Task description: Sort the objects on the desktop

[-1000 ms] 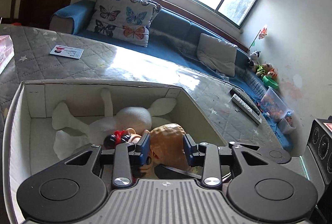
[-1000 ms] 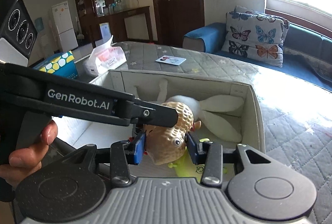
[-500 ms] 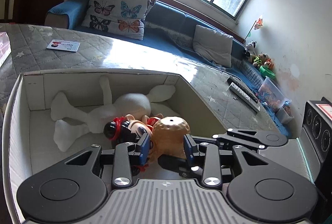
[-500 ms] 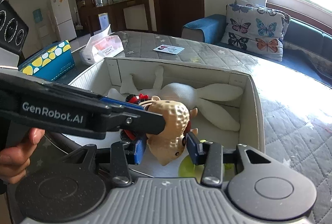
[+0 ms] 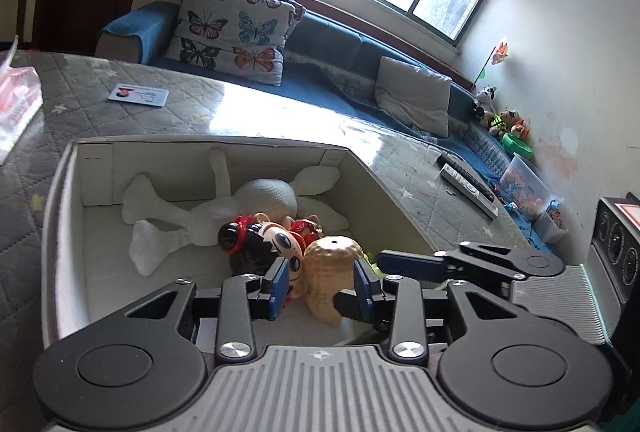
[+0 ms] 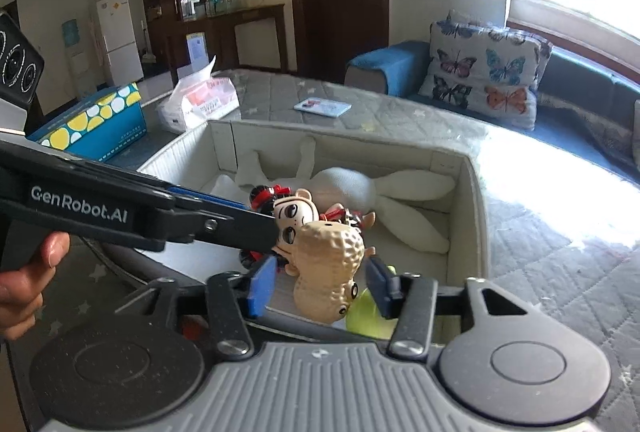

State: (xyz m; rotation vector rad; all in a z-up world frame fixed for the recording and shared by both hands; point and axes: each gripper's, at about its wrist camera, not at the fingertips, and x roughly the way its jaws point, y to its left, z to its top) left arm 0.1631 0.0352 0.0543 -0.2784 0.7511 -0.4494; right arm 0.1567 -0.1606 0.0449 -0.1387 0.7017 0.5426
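Note:
A tan peanut toy (image 6: 328, 260) lies in the near end of a white box (image 6: 476, 216), between the pads of my right gripper (image 6: 320, 284). Its jaws are opening, and a gap shows on each side of the toy. The peanut rests against a doll (image 6: 292, 211) with black hair and red bows, above a yellow-green toy (image 6: 366, 316). A white plush rabbit (image 5: 264, 195) lies further back. My left gripper (image 5: 320, 284) stands open over the same corner, gripping nothing. In the right wrist view, a hand holds the left gripper (image 6: 260, 228), which reaches in from the left.
On the grey quilted tabletop are a card (image 5: 138, 95), a tissue pack (image 6: 200, 103), a blue-and-yellow box (image 6: 96, 123) and remotes (image 5: 466, 183). A black speaker-like device (image 5: 616, 244) stands at the right. A blue sofa with cushions lies beyond.
The right jaws have widened off the peanut toy, which has sunk lower in the box. The left gripper has drawn back, uncovering the doll.

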